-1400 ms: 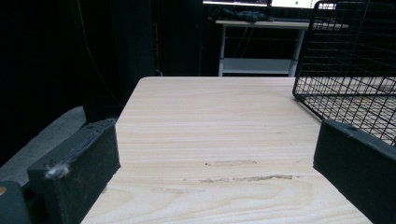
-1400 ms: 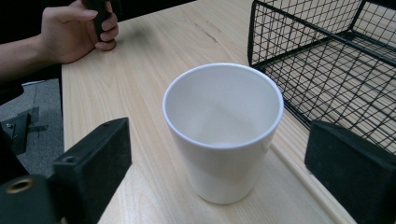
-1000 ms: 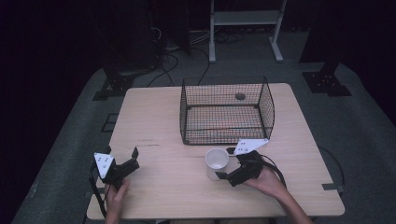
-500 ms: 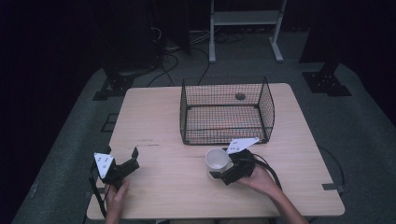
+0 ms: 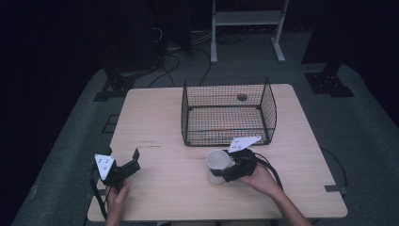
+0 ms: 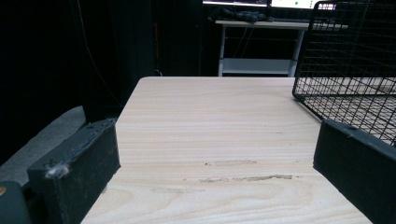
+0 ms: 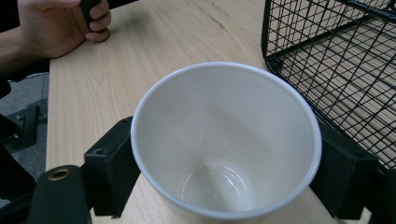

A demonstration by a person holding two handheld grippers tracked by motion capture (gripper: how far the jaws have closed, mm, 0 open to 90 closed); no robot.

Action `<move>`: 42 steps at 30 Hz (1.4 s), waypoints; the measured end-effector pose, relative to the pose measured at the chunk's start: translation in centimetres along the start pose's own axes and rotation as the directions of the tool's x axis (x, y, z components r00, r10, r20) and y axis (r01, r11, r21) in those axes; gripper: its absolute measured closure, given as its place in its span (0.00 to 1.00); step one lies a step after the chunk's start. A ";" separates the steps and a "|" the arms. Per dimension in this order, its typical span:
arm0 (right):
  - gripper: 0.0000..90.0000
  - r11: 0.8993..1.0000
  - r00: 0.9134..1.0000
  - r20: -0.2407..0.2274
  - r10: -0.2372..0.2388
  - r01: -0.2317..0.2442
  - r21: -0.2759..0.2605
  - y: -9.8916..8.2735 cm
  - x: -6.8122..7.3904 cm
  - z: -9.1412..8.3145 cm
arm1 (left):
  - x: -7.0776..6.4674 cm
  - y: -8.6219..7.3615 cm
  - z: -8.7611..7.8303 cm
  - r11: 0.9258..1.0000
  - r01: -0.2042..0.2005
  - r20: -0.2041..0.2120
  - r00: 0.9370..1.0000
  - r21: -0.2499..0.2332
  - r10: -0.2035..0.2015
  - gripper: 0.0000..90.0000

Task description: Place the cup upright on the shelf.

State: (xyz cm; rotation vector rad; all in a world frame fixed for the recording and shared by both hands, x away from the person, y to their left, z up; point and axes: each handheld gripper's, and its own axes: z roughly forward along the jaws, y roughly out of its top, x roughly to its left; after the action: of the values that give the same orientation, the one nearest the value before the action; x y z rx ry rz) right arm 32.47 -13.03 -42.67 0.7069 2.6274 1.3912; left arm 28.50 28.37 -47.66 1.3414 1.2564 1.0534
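Note:
A white cup (image 5: 217, 161) stands upright on the wooden table (image 5: 164, 188), just in front of the black wire basket (image 5: 268, 111). My right gripper (image 5: 225, 170) reaches it from the right. Its jaws have just been closing with the cup between them. In the right gripper view they press on both sides of the empty cup (image 7: 224, 140), so this gripper (image 7: 229, 175) is shut on it. My left gripper (image 5: 134, 162) rests at the table's front left. It is open (image 6: 215, 172) with only bare tabletop between its jaws.
The wire basket (image 6: 350, 70) is open-topped, with a small dark round thing (image 5: 242, 97) at its back. In the right gripper view, its near corner (image 7: 336, 60) stands close to the right of the cup. A white shelf frame (image 5: 247, 19) stands on the floor behind.
My right gripper has slid a little left, bringing its jaws around the cup, and has closed on it. The left gripper has kept still.

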 end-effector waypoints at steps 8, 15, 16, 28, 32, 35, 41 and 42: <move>0.21 1.000 1.000 -0.017 0.000 0.000 -0.010 0.7 0.2 -0.5 | 0.0 0.0 0.0 1.000 -0.001 0.000 1.000 0.000 0.001 0.00; 0.21 1.000 0.999 -0.036 -0.005 0.005 -0.014 1.9 -0.1 -1.3 | 0.0 0.0 0.0 1.000 0.003 0.000 1.000 0.000 -0.003 0.00; 0.21 1.000 0.999 -0.039 -0.007 0.007 -0.018 2.1 -0.2 -1.5 | 0.0 0.0 0.0 1.000 0.003 0.000 1.000 0.000 -0.003 0.00; 0.21 1.000 0.998 -0.055 -0.003 0.002 -0.027 3.8 -1.2 -3.1 | 0.0 0.0 0.0 1.000 0.005 -0.001 1.000 0.001 -0.005 0.00; 0.21 1.000 0.998 -0.058 -0.001 0.000 -0.031 4.4 -1.4 -3.6 | 0.0 0.0 0.0 1.000 0.008 -0.001 1.000 0.000 -0.008 0.00; 0.21 0.999 0.998 -0.060 0.002 -0.004 -0.032 4.7 -1.7 -3.9 | 0.0 0.0 0.0 1.000 0.007 0.000 1.000 0.000 -0.007 0.00; 0.21 0.999 0.998 -0.065 0.003 -0.006 -0.034 5.3 -1.8 -4.4 | 0.1 0.0 0.0 1.000 0.008 -0.001 1.000 0.001 -0.008 0.00; 0.21 0.999 0.998 -0.063 0.000 -0.002 -0.032 5.4 -1.9 -4.4 | 0.0 0.0 0.0 1.000 0.008 -0.001 1.000 0.001 -0.008 0.00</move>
State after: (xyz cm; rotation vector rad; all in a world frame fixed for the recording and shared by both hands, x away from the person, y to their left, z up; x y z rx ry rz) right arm 34.79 -14.62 -36.02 0.6719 2.6455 1.4770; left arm 28.50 28.42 -47.66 1.3354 1.2622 1.0483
